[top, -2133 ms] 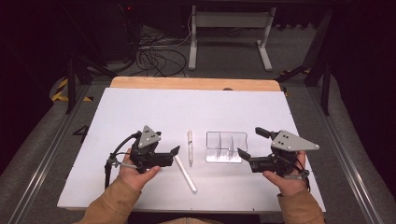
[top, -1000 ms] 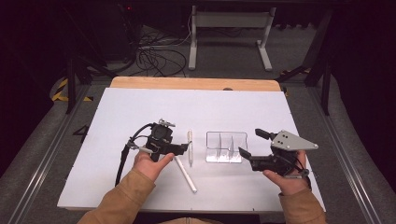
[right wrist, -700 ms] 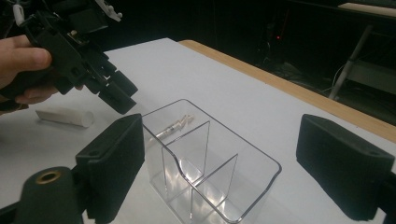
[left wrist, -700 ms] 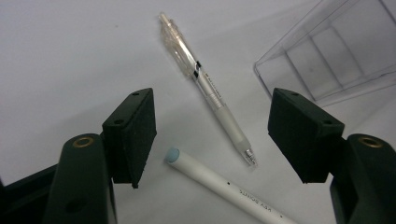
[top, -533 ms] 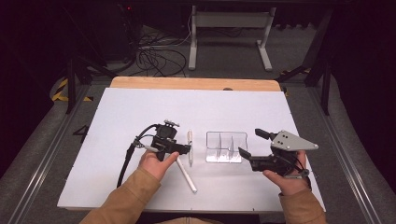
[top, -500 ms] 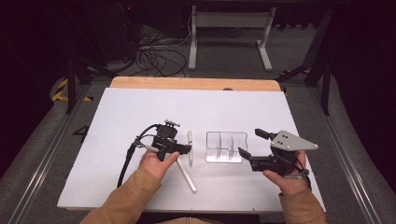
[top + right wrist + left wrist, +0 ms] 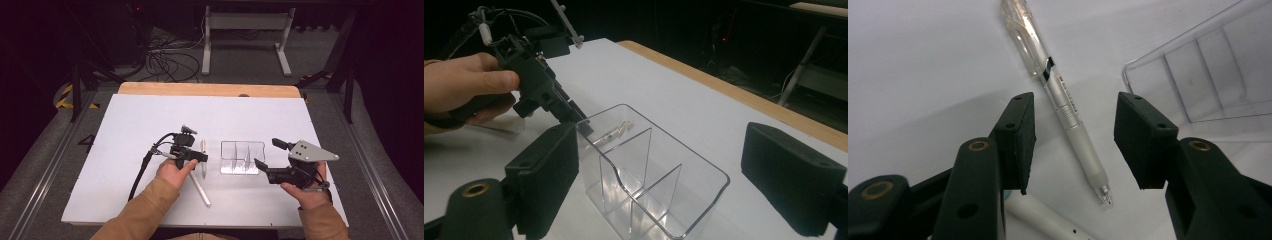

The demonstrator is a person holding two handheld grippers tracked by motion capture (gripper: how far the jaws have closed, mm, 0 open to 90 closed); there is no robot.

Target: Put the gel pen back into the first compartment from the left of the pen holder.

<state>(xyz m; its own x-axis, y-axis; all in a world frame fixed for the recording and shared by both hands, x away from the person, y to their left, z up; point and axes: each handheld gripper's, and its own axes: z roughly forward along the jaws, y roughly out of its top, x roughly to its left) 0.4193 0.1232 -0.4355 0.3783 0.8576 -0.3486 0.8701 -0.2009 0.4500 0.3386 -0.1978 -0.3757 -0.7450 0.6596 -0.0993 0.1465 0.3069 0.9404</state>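
Note:
A clear pen lies on the white table, straddled by my left gripper. Its jaws have just been closing, and the pads stand off the barrel on either side. In the high view the left gripper points down over that clear pen. A white pen lies just nearer the person. My right gripper hovers open at the right end of a clear divided organizer. In the right gripper view the organizer sits ahead of the wide jaws, with the left gripper beyond it.
The white pen lies just under the left gripper's jaws. The organizer stands close to the right of the clear pen. Bare white table spreads to the left and far side, up to a wooden edge. Cables and a stand are on the floor beyond.
My left gripper has moved right and down over the clear pen, and its jaws have narrowed around it. The right gripper has kept still.

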